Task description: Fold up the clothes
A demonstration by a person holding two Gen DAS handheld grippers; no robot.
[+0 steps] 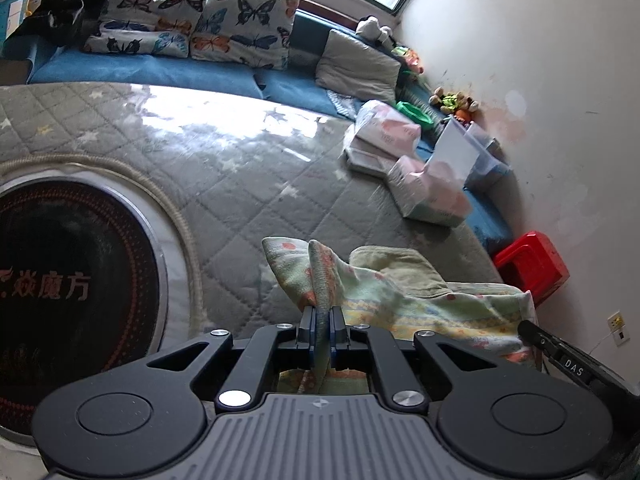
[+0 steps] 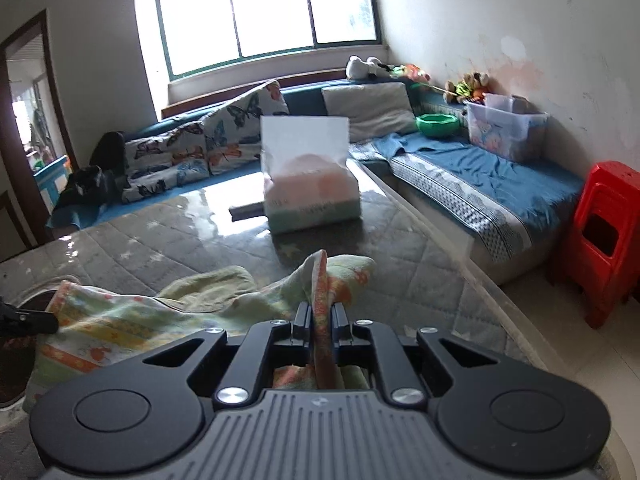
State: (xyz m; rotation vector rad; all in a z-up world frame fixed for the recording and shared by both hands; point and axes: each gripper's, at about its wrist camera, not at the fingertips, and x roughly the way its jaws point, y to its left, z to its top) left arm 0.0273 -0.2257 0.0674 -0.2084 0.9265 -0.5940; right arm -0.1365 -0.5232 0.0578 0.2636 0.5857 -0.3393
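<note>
A pale green garment (image 1: 404, 292) with orange and yellow print lies bunched on the grey quilted table cover (image 1: 224, 184). My left gripper (image 1: 322, 314) is shut on one pinched-up edge of it, the cloth rising in a fold between the pads. In the right wrist view the same garment (image 2: 132, 320) spreads to the left, and my right gripper (image 2: 321, 314) is shut on another raised edge. The other tool's black tip shows at the right edge of the left view (image 1: 560, 352) and at the left edge of the right view (image 2: 28, 320).
A round black cooktop (image 1: 60, 280) is set into the table at left. Wrapped pink and white packages (image 1: 424, 188) and a white box (image 2: 308, 184) lie farther back. A blue sofa (image 2: 480, 176) with butterfly cushions (image 1: 192, 28) runs behind; a red stool (image 2: 604, 236) stands at right.
</note>
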